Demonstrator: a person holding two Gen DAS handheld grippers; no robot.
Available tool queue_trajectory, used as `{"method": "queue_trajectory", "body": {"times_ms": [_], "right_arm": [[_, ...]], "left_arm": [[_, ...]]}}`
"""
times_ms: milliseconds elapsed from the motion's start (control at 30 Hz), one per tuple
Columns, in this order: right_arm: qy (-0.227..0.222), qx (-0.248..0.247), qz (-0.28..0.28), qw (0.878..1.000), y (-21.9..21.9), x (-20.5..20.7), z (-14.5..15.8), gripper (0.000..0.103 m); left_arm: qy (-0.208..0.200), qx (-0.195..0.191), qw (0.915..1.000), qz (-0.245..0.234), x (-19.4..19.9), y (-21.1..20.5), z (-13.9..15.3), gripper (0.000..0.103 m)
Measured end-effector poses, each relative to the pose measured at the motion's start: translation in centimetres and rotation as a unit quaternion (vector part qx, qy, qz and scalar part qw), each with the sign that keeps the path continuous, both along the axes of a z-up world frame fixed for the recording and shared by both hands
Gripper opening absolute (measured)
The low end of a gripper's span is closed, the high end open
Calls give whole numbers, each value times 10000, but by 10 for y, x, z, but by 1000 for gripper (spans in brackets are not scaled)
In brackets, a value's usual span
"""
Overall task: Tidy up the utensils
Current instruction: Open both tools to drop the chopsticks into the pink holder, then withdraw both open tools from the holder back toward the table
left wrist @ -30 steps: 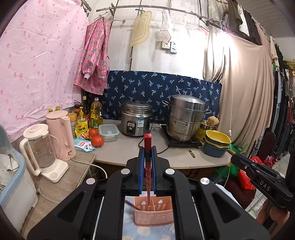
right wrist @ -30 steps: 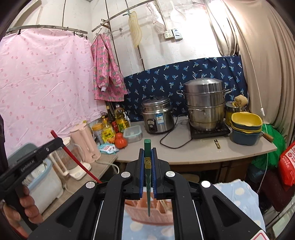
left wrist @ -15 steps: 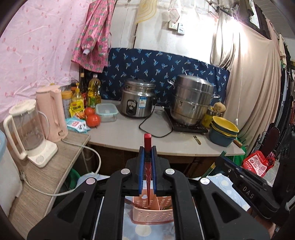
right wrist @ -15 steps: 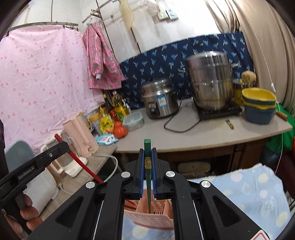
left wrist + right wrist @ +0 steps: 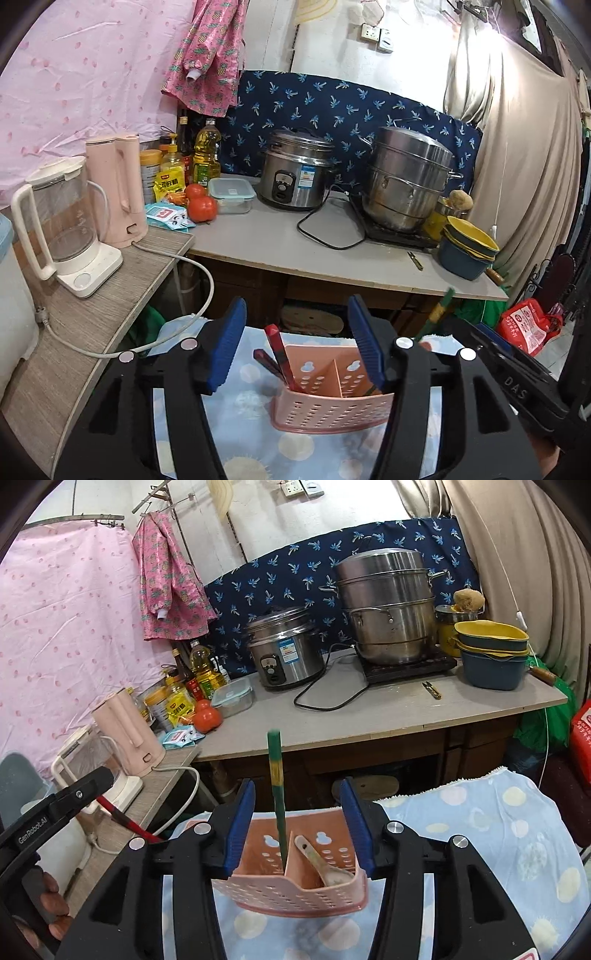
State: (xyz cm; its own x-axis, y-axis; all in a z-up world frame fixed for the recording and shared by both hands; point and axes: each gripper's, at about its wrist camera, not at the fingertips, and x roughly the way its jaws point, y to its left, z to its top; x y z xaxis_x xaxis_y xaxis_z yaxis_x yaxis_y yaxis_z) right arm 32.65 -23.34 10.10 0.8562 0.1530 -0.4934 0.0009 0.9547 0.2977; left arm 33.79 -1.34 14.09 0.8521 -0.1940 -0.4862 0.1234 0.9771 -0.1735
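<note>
A pink perforated utensil basket with a middle divider stands on a blue dotted cloth. My left gripper is open above it; red chopsticks lean in its left compartment. My right gripper is open above the basket; a green chopstick stands free in the left compartment. A ceramic spoon lies in the right compartment. In the left wrist view the green chopstick sticks up at the right.
A grey counter behind holds a rice cooker, a steel steamer pot, stacked bowls, tomatoes and bottles. A lower wooden shelf at left holds a blender and a pink kettle.
Both grippers came down over the basket and opened. The red chopsticks left the left gripper and the green chopstick left the right one; both now stand in the basket.
</note>
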Motion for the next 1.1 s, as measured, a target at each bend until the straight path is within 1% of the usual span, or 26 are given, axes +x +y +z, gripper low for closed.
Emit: {"method": "queue_trajectory", "body": {"times_ms": [100,267,567,767,900,1100], "right_arm": [[-3,-31,26,10000,-1,-9,0,48],[5,-67,141,9999,1,-29,3,48],[81,-298,337,9990,15,-83,2,48],[176,-496,434,9977,25,-124,-3,48],[210,-767,483,9957,33,-153,-8,48],[401,-804,557,9944,41,-191,-22,48]], "left_arm": [[43,79,9999,53,-3,0,-1,54],[17,356,9993,114,-20,-5,-3,54],[66,640,9979,75,-63,-14,-5,55],[188,676,9975,23,-97,-18,-13,55],[312,735,9968,23,-121,-19,-24,55],[517,742,9959,38,-153,-16,-42,55]]}}
